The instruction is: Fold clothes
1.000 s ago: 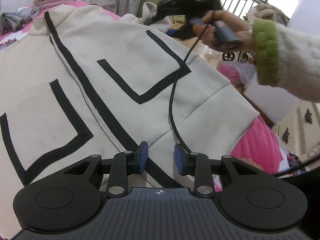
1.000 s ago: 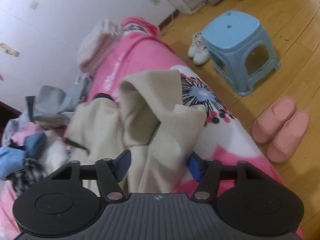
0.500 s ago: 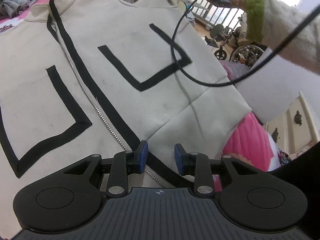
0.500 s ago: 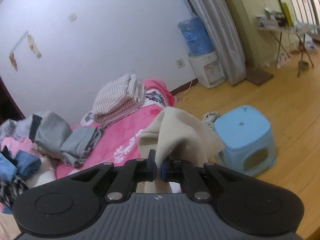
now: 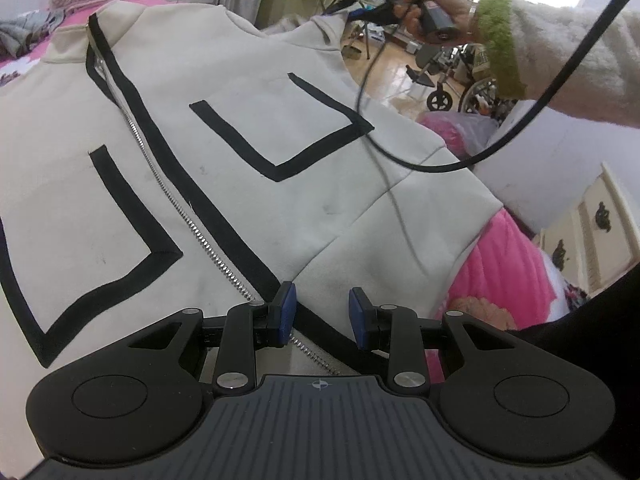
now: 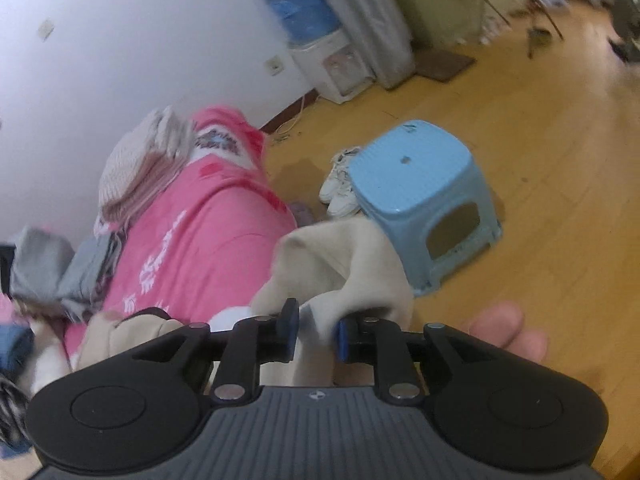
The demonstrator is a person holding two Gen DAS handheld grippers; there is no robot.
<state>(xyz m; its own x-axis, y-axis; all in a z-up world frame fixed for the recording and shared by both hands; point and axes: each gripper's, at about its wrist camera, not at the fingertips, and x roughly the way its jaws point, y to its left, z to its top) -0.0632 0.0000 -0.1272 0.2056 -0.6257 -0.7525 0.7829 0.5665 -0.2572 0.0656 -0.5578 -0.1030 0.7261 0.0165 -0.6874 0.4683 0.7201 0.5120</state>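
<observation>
The cream jacket (image 5: 248,152) lies spread front-up on the pink bedspread (image 5: 504,276), its zip running from the collar down to the near hem, and what has changed in the last second is all at its far right corner. The right gripper (image 6: 314,336), which a second ago stood spread over the bunched sleeve (image 6: 352,256) and half a second ago was clamped tight on it and lifted high, now has its blue pads parted a little with the cream cloth lying between them; whether they pinch it yet or are letting it go I cannot tell. The sleeve end hangs off the bed's right edge, above the blue stool (image 6: 424,192). The left gripper (image 5: 322,316) has kept its place at the near hem beside the zip, released and holding nothing. My guess is the sleeve is being drawn out straight or carried in over the body; the jacket itself shows no fold.
</observation>
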